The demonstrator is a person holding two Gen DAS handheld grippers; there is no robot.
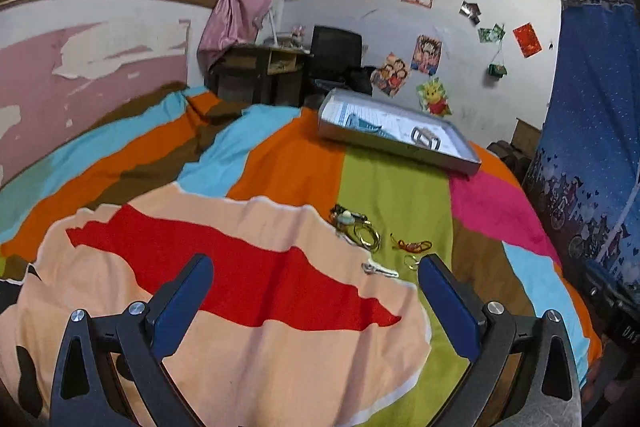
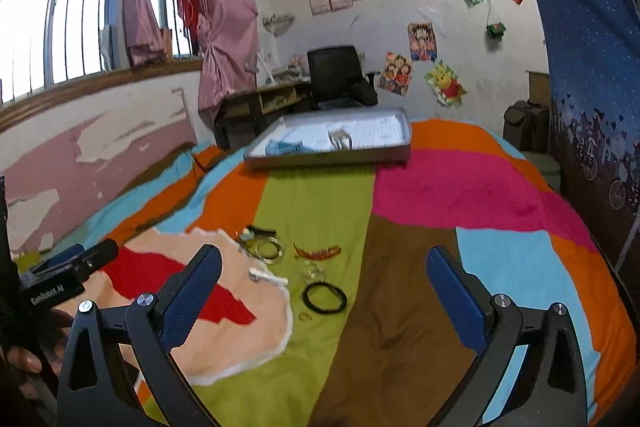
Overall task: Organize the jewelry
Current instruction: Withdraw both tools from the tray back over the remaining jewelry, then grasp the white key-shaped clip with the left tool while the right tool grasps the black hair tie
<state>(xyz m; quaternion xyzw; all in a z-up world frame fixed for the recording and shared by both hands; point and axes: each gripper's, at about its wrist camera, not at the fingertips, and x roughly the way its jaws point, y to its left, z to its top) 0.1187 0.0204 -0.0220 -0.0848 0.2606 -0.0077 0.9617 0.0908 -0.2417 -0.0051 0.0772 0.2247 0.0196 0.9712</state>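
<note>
Jewelry lies scattered on a colourful bedspread (image 2: 400, 207). There is a gold bangle pile (image 2: 267, 247) (image 1: 362, 233), a red-orange cord bracelet (image 2: 318, 251) (image 1: 412, 246), a white clip (image 2: 267, 277) (image 1: 380, 270), a clear ring (image 2: 312, 271), a black band (image 2: 324, 298) and a small gold ring (image 2: 305, 316). A grey tray (image 2: 332, 151) (image 1: 400, 143) sits at the far end with a blue item and a silver bracelet inside. My left gripper (image 1: 316, 291) is open and empty, short of the jewelry. My right gripper (image 2: 324, 283) is open and empty, with the jewelry lying between its fingers in view.
The left gripper's body (image 2: 68, 267) shows at the right wrist view's left edge. A desk (image 2: 264, 99) and black chair (image 2: 336, 71) stand beyond the bed. A blue patterned fabric panel (image 2: 592, 67) stands on the right. A window with pink curtains (image 2: 224, 19) is on the left.
</note>
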